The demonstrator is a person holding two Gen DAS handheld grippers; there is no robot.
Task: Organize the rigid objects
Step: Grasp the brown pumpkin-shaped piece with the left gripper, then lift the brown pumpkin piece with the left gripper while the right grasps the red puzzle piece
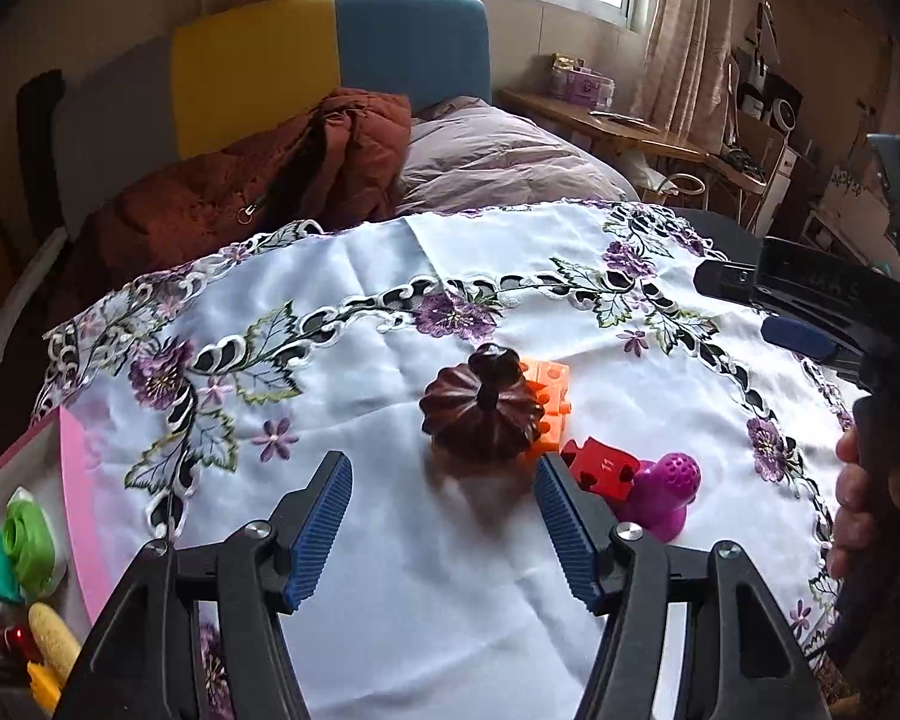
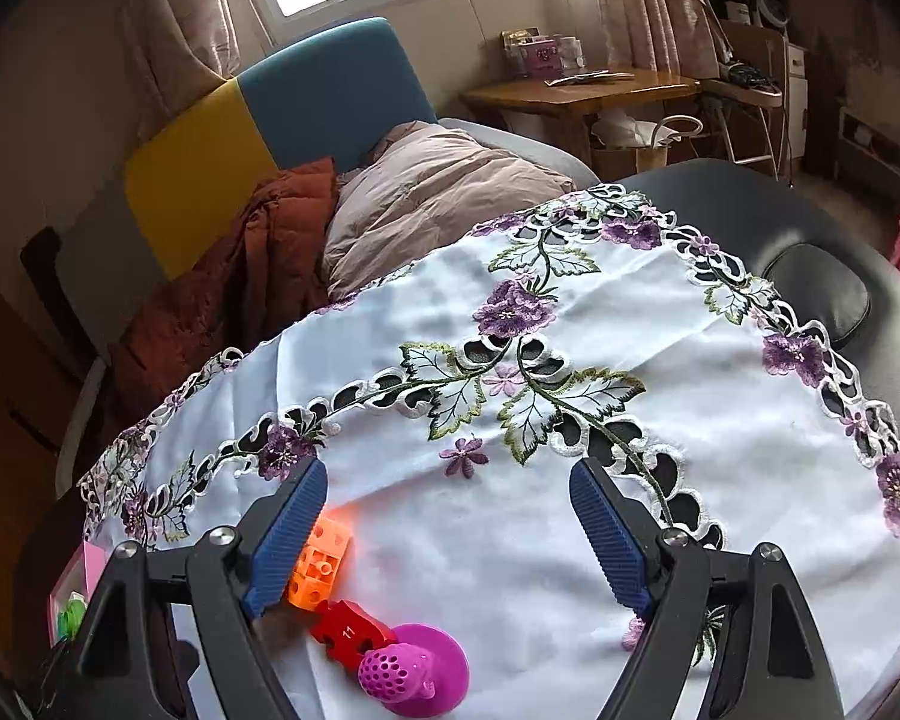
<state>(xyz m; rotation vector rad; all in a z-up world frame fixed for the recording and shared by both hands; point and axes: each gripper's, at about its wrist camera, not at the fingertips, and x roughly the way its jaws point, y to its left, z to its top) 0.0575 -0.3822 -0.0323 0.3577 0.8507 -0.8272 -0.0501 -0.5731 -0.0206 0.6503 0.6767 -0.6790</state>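
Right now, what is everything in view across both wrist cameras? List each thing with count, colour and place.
pumpkin-shaped piece: one, dark brown, cloth centre
building block: one, orange, behind the pumpkin-shaped piece
puzzle piece: one, red, beside the block
perforated toy: one, magenta, touching the puzzle piece
box: one, pink, cloth's left edge, holding green and yellow items
tablecloth: one, white, purple embroidery
left gripper: open, before the pumpkin-shaped piece
right gripper: open, empty
hand: one, holding right gripper

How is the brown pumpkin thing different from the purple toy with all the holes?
The brown pumpkin lid is dark with ridges and a knob on top; the purple toy is bright, with a round head full of holes. The pumpkin lid looks wider, the purple toy slimmer. The pumpkin lid sits ahead of the open left gripper; the toy is off to its side. Both rest on the tablecloth.
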